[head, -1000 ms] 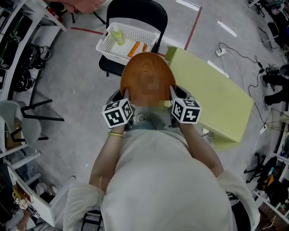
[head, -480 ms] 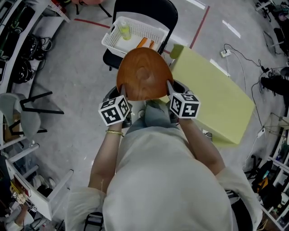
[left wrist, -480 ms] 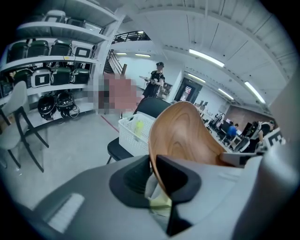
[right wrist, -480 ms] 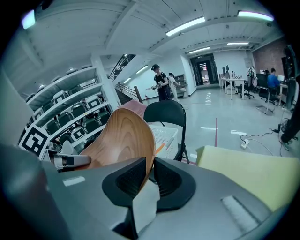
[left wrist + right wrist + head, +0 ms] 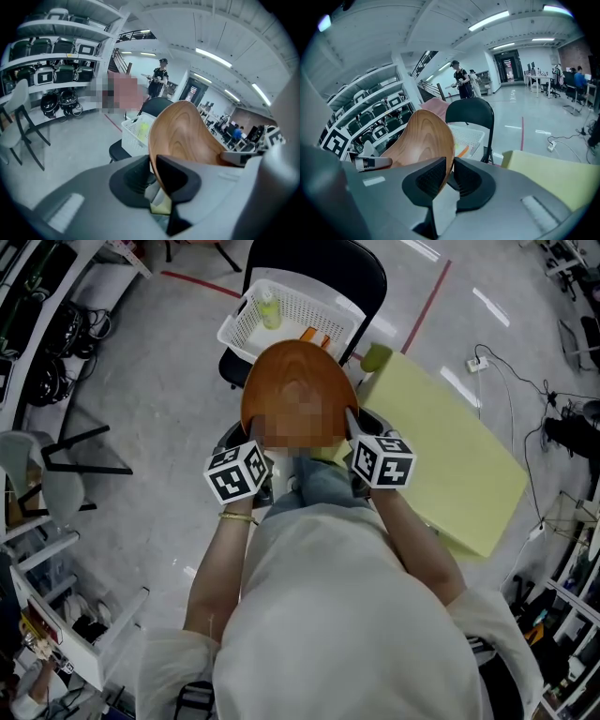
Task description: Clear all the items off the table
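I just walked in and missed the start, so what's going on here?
A person holds a wooden bowl between two handheld grippers, the left gripper and right gripper each shut on its rim. The bowl is off the yellow-green table, in front of a white basket on a black chair; a bottle is already in the basket.

1. Wooden bowl [image 5: 300, 390]: clamped at opposite rims by the left gripper [image 5: 155, 171] and the right gripper [image 5: 449, 176], it fills the space between them.
2. White basket [image 5: 319, 310] on a black folding chair [image 5: 319, 263], directly ahead: open from above, with the chair's backrest closing the far side.
3. Bottle [image 5: 270, 307] and orange items [image 5: 314, 334]: these take up the basket's left end and near edge.
4. Yellow-green table [image 5: 450, 456]: blocks the right side, with one corner just beside the basket.
5. Grey floor [image 5: 159, 399]: open passage on the left, with the shelving [image 5: 28, 296] and a grey chair [image 5: 52, 488] well apart.
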Demonstrator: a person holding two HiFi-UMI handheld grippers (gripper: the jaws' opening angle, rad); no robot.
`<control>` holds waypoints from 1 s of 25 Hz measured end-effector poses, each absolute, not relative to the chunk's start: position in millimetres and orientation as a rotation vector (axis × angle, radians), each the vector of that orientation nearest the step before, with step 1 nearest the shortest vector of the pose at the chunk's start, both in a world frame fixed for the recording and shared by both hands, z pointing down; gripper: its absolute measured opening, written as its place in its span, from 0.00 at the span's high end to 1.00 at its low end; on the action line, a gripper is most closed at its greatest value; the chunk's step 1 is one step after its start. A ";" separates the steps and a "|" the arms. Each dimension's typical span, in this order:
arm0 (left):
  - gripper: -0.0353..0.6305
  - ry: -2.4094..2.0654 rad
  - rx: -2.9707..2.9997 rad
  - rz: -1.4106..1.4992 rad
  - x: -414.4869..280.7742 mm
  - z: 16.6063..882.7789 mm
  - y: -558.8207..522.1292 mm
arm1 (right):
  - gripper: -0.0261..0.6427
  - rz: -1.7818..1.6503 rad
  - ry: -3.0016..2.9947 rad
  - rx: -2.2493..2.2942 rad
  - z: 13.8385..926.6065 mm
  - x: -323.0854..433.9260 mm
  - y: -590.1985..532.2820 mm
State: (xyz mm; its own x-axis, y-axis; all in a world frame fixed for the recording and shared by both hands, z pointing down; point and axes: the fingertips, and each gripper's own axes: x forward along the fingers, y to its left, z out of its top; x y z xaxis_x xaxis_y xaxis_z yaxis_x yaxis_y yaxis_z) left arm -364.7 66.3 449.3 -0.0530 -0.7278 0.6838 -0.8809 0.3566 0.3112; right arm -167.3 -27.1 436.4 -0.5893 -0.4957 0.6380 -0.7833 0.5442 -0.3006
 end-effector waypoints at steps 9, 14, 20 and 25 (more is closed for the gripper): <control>0.88 -1.786 1.395 0.262 -391.4 470.4 5.7 | 0.89 0.812 -2.264 1.026 453.5 -193.9 -87.1; 0.88 -1.766 1.384 0.276 -404.1 484.0 -24.0 | 0.89 0.830 -2.249 1.039 464.2 -206.8 -116.7; 0.88 -1.738 1.385 0.308 -414.5 499.0 -58.5 | 0.89 0.854 -2.223 1.050 477.8 -215.8 -148.4; 0.87 -1.719 1.387 0.340 -421.2 514.8 -80.9 | 0.89 0.874 -2.194 1.064 495.1 -221.4 -168.5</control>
State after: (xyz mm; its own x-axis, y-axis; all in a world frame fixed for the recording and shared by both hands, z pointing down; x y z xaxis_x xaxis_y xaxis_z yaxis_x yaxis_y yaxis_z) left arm -421.2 -80.9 514.8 0.0059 -0.6519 0.7583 -0.8917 0.3398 0.2991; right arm -221.4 -168.5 495.1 -0.5392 -0.4678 0.7003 -0.8212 0.4765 -0.3140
